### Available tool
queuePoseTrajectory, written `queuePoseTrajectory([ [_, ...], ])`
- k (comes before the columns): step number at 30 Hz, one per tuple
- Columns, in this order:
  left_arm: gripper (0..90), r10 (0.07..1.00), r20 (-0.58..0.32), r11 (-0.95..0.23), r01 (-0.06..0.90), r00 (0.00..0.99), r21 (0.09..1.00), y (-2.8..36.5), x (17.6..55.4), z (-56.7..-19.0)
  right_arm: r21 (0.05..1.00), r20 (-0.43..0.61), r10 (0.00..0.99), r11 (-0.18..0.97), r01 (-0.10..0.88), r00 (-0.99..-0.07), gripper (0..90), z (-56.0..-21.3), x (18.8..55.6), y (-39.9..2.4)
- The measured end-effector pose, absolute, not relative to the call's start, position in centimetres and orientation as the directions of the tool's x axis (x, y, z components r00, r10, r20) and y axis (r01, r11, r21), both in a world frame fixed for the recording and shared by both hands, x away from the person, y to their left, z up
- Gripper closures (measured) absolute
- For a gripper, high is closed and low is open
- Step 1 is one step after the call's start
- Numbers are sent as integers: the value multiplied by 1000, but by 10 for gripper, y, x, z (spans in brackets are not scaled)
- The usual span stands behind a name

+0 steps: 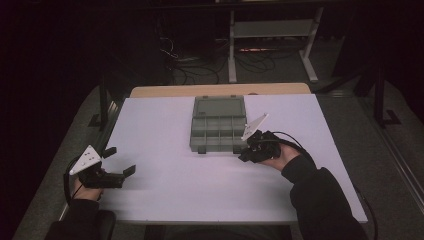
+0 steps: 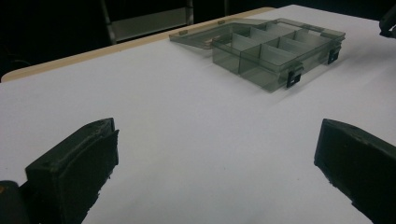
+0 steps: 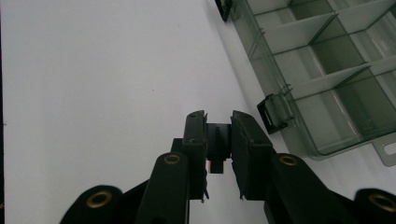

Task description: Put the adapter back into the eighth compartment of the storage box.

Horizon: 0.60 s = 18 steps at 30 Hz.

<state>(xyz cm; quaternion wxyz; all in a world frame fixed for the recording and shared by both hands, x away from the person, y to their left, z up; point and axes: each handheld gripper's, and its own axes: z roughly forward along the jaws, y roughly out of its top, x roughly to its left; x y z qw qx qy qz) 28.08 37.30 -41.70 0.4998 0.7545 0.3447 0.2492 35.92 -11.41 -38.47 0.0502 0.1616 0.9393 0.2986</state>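
White table [image 1: 165,190]; small black part [image 3: 217,140] pinched upright in right gripper [image 3: 218,122].

No readable text, label or number anywhere.

My white rectangular table [image 1: 165,185] carries one smoky-grey transparent plastic compartment box [image 1: 218,131], lid open, lying near its far edge.

Black long sleeves [image 1: 320,195] cover both forearms; each black claw [image 1: 254,149] carries brass-ringed screws, a trailing black cable [image 1: 295,142] and a grey three-cornered plate [image 1: 86,159].
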Motion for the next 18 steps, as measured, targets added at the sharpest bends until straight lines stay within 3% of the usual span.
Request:
queuePoseTrajectory([
  [18,0,771,30,-264,275,636,924,373,281,-417,573,-17,346,772,274,-938,746,-372,376,-116],
])
